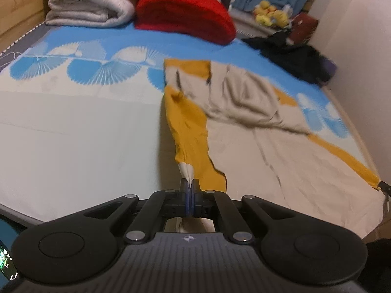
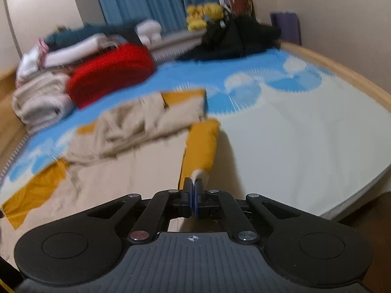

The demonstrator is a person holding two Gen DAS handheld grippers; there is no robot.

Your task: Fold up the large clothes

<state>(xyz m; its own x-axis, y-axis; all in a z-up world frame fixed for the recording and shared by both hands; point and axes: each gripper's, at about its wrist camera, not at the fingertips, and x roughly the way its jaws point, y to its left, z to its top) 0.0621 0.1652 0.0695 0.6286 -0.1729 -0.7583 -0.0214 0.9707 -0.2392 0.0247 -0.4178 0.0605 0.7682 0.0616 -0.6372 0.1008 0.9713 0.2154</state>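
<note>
Garment (image 1: pixel 288 146), beige with mustard-yellow panels, is lying spread across the bed (image 1: pixel 73 134), filling the centre and right of the left wrist view and the lower left to centre of the right wrist view. Its body is lying flat on the mattress, rumpled toward the upper middle of both frames; its long axis is running away from both cameras toward the bed's far end, where a red cushion (image 1: pixel 183 14) and folded pale blankets (image 1: pixel 92 2) are sitting, well apart from the garment.

Left gripper (image 1: pixel 190 185) is pinching a whitish cuff or corner at the end of a yellow strip, jaws closed on the cloth, at lower centre of its frame. Strip is stretching up and away from the jaws to the garment's left edge, lifted off the bed.

Right gripper (image 2: pixel 195 185) is doing the same on the opposite side, jaws closed on a pale tip of yellow cloth at lower centre; that strip is leading up-frame into the garment, whose bulk is lying left of it.

Judgement: both near corners are held, so the fold is probably going forward along that long axis, near edge over far edge. Both hands look equally near. Both views blurred.
</note>
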